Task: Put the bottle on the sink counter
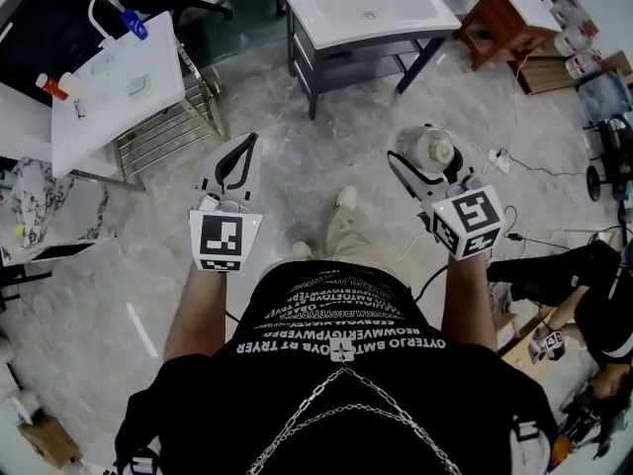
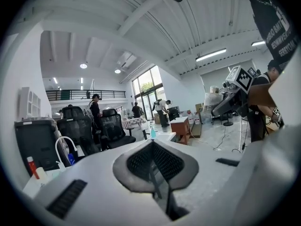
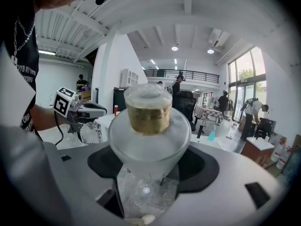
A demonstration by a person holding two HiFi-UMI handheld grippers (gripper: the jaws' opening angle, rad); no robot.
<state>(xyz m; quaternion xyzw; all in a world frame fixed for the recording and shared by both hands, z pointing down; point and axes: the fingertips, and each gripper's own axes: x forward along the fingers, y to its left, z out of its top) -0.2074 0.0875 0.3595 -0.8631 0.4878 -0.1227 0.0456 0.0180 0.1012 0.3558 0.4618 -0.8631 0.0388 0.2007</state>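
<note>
A frosted bottle [image 1: 435, 146] with a pale gold neck and a clear cap sits between the jaws of my right gripper [image 1: 423, 158], which is shut on its round body. It fills the right gripper view, bottle [image 3: 149, 140] upright, the right gripper [image 3: 148, 173] closed around it. My left gripper [image 1: 240, 151] is held level beside it at the left, shut and empty, its pads meeting in a line in the left gripper view [image 2: 155, 168]. The white sink counter [image 1: 336, 26] on a dark frame stands ahead across the floor, well beyond both grippers.
A white table [image 1: 119, 82] with a looped tap stands at the left, a wire rack [image 1: 168, 132] beside it. A wooden cabinet [image 1: 504, 18] is right of the sink. Cables [image 1: 534, 171] trail on the floor at the right, near a crouching person [image 1: 584, 305].
</note>
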